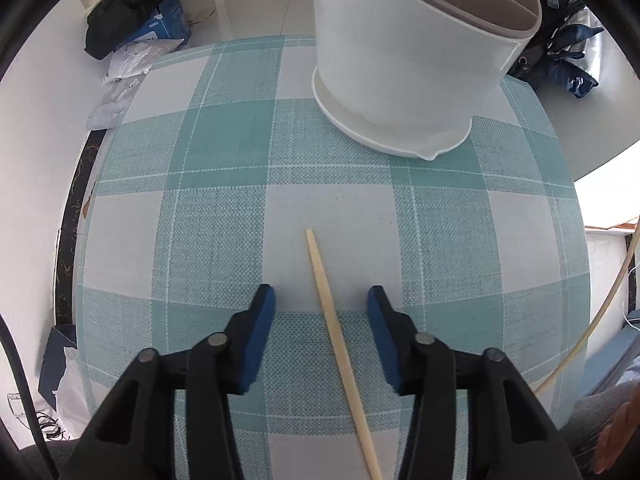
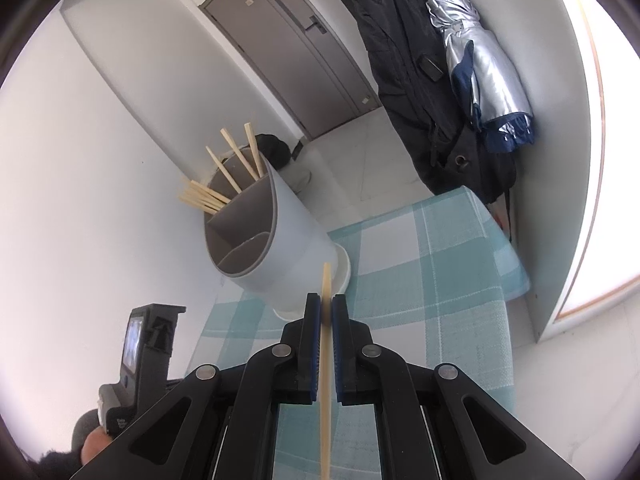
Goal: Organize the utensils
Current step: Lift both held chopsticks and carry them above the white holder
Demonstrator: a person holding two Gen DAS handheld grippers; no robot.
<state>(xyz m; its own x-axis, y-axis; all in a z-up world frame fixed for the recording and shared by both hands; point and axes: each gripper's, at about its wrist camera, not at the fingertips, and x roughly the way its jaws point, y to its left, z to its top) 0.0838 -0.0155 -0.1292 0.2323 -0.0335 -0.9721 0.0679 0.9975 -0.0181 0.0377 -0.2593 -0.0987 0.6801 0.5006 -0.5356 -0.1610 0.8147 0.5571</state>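
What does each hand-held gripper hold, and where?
Right hand-held gripper: chopstick, clamped near its tip. Left hand-held gripper: nothing; another chopstick lies between its open pads.

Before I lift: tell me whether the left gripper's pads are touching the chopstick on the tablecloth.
Apart. The left wrist view shows the chopstick lying between the left gripper's blue pads, with checked tablecloth visible on both sides.

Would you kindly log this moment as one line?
left gripper: open over chopstick | right gripper: shut on second chopstick | holder: partly filled
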